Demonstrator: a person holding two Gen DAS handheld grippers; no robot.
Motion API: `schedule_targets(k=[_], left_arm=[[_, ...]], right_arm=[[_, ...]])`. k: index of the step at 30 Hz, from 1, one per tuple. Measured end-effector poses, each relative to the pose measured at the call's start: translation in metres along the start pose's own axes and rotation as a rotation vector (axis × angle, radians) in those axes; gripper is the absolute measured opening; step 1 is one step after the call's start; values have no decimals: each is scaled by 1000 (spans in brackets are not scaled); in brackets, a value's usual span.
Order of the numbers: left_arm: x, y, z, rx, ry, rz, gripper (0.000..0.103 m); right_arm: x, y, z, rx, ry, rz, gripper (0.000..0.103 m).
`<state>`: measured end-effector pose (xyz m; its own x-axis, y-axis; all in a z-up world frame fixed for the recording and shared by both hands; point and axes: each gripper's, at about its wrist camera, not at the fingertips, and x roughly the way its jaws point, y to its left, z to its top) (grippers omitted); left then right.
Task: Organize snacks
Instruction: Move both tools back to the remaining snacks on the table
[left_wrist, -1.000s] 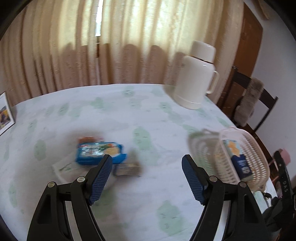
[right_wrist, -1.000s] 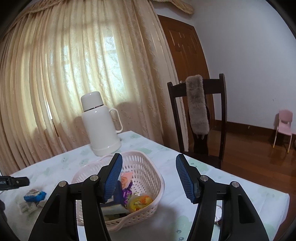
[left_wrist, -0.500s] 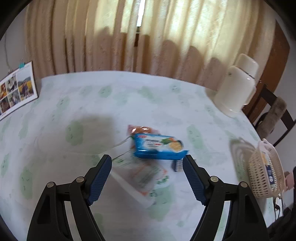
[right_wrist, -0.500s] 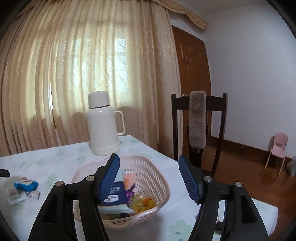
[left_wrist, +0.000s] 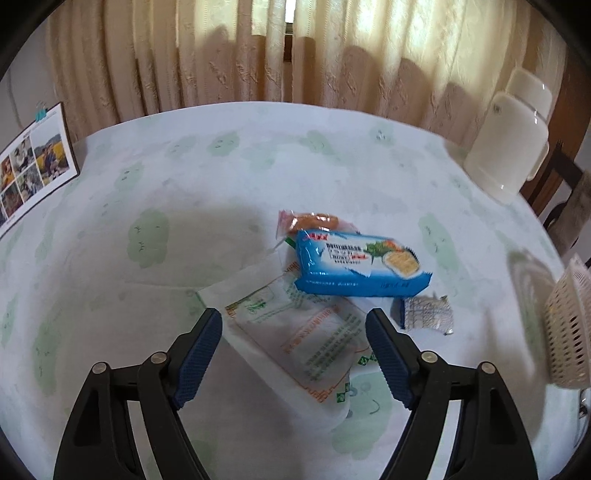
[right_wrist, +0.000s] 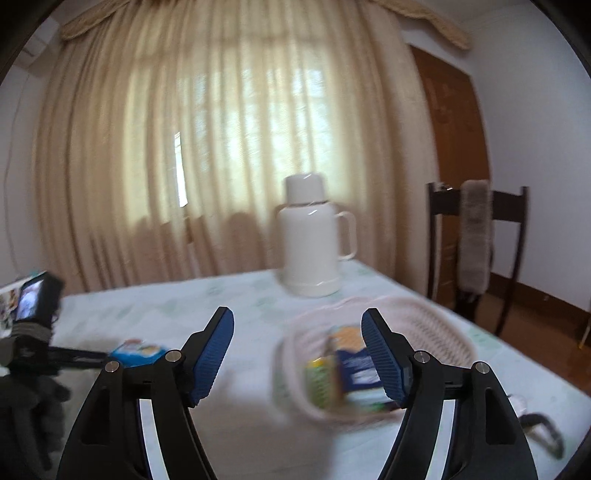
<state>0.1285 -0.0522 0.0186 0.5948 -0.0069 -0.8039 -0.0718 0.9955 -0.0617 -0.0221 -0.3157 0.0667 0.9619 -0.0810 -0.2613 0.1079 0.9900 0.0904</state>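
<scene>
While the left tongs (left_wrist: 293, 332) hung above the counter (left_wrist: 155, 192) with their blue pads spread wide and nothing between them, a large white packet (left_wrist: 306, 332) lay directly beneath the gap, its long axis running diagonally from upper left to lower right. Resting on the packet's far end was a blue cracker pack (left_wrist: 360, 267), lying flat with its long axis nearly crosswise and its pictured end pointing right. An orange-filled clear wrapper (left_wrist: 312, 221) lay touching the pack's far side, and a small silver sachet (left_wrist: 426, 314) sat just beside its near right corner. The cream basket (left_wrist: 569, 325) stood well apart at the right edge, and a white thermos (left_wrist: 506, 136) stood at the far right.

The right tongs (right_wrist: 297, 350) were likewise wide apart and empty, held above the counter near the basket (right_wrist: 436, 321), which contained several blurred snack packs.

Against the frame half a second earlier, the left tongs had closed in on the snack pile, which appeared larger and lower. The right tongs' view had swung left, the basket shifting from centre to the right finger.
</scene>
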Motion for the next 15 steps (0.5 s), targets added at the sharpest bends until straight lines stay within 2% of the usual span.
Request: schedule_targets(k=[3, 7, 15], left_arm=[[4, -1, -2, 14, -2, 16, 83], [4, 2, -5, 13, 11, 21, 84], [-4, 40, -25, -29, 19, 36, 86]], right_arm=[[7, 13, -9, -46, 44, 35, 72], [4, 18, -13, -65, 42, 49, 72], [7, 9, -11, -38, 59, 67, 72]])
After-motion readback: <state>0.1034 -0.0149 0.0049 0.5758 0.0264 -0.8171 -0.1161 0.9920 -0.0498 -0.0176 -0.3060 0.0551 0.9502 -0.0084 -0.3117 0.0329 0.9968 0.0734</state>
